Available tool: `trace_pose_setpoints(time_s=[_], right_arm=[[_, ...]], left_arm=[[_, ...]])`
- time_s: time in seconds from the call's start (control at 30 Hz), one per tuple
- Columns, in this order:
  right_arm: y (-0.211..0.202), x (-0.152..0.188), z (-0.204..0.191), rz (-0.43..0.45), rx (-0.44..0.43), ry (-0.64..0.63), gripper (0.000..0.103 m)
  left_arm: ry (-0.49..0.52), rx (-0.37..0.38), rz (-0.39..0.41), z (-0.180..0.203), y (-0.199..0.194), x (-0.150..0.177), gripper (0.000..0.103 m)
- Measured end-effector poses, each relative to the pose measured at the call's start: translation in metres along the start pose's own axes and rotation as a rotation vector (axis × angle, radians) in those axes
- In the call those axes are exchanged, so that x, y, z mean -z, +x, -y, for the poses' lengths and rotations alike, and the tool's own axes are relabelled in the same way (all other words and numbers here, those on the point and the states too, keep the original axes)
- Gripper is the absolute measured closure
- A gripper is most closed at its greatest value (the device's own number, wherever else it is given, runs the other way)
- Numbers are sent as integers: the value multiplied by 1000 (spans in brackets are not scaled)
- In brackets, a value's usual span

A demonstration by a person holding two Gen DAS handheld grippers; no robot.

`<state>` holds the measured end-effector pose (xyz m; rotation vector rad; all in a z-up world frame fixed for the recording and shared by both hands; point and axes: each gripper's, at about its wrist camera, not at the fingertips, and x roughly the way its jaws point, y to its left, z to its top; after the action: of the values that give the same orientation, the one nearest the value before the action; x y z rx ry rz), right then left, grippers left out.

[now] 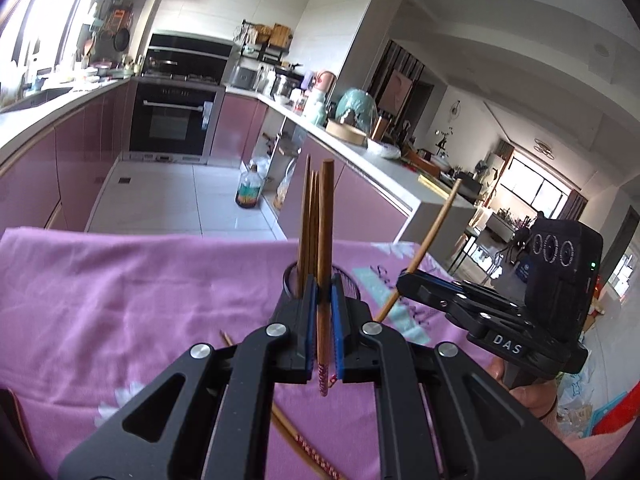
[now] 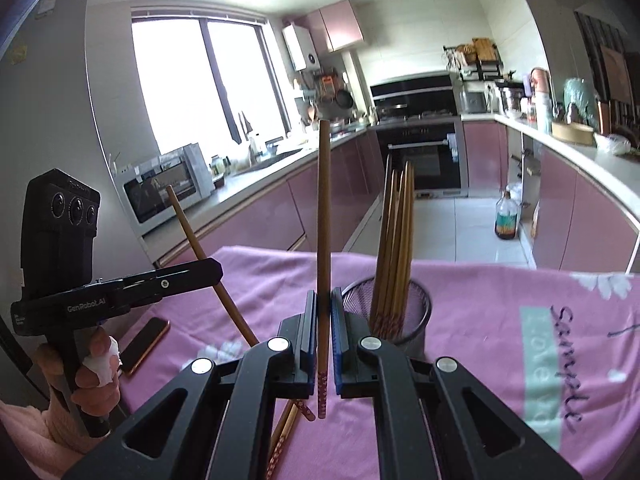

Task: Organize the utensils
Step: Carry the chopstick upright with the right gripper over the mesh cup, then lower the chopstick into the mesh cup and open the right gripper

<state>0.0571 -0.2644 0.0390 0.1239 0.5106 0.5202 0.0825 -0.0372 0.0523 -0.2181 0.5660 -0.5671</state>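
Left hand-held gripper [image 1: 322, 334] is clamped on one chopstick [image 1: 324, 264], stick upright, long axis near vertical, patterned end down below the pads, plain end up. Right hand-held gripper [image 2: 323, 344] grips a second chopstick [image 2: 324, 240] the same way: vertical, patterned end down.

Loose chopsticks [image 2: 286, 428] lie flat on the pink cloth [image 2: 480, 320] over the bench, under the jaws.

Just beyond, the mesh cup [image 2: 404, 316] holds a bundle of chopsticks [image 2: 396, 236] standing upright, leaning slightly.

Step looks like mid-transfer, sticks lifted but not yet in the cup. Next move likely: bring each stick over the cup opening, keep it vertical, lower patterned end in, release.
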Motion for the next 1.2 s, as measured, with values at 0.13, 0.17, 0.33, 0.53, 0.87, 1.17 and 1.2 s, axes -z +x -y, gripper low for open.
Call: trace_pose_setpoints(time_s=[0.13, 0.17, 0.33, 0.53, 0.87, 1.17, 1.2], right_arm=[[-10, -17, 3, 46, 16, -16, 98], [-11, -22, 4, 57, 20, -20, 98], [-16, -35, 6, 98, 35, -33, 98], [-13, -43, 10, 121, 53, -36, 98], [20, -38, 22, 53, 100, -26, 98], [50, -25, 31, -77, 129, -12, 98], [55, -23, 31, -99, 132, -14, 98]], left_arm=[[15, 0, 40, 7, -2, -17, 96], [18, -1, 50, 9, -2, -22, 96], [46, -9, 82, 20, -4, -44, 96], [65, -29, 115, 31, -5, -63, 96], [119, -87, 21, 36, 32, -59, 96], [199, -121, -116, 32, 65, -47, 95], [209, -126, -127, 32, 67, -46, 95]])
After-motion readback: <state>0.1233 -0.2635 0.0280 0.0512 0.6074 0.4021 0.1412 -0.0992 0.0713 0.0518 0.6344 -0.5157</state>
